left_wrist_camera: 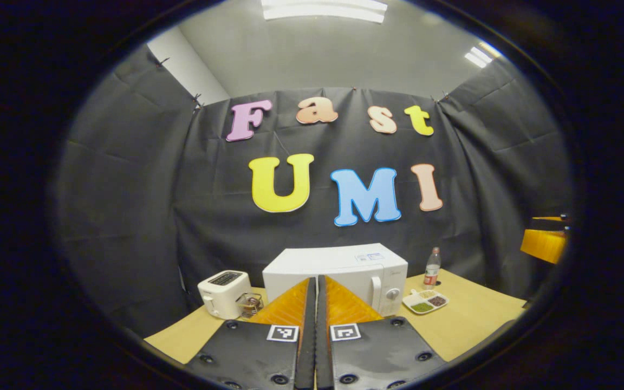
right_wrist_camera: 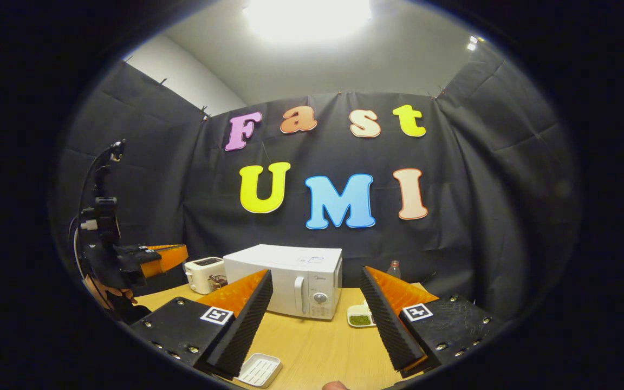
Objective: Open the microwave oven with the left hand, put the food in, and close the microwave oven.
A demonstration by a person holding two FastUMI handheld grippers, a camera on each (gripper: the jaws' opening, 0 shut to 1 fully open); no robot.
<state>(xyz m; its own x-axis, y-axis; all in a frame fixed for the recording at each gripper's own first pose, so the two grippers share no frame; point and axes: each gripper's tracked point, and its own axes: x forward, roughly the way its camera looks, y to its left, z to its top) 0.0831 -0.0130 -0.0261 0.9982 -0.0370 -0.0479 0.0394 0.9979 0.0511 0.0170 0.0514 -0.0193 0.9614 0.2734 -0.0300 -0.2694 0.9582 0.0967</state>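
- White microwave [left_wrist_camera: 339, 271] stands on the wooden table [left_wrist_camera: 469, 319] straight ahead of my left claw [left_wrist_camera: 316, 287], door closed; that claw's fingers are pressed together, holding nothing.
- My right claw [right_wrist_camera: 316, 303] hangs spread wide, empty; food tray [right_wrist_camera: 359, 316] sits just ahead between its fingers, beside the microwave.
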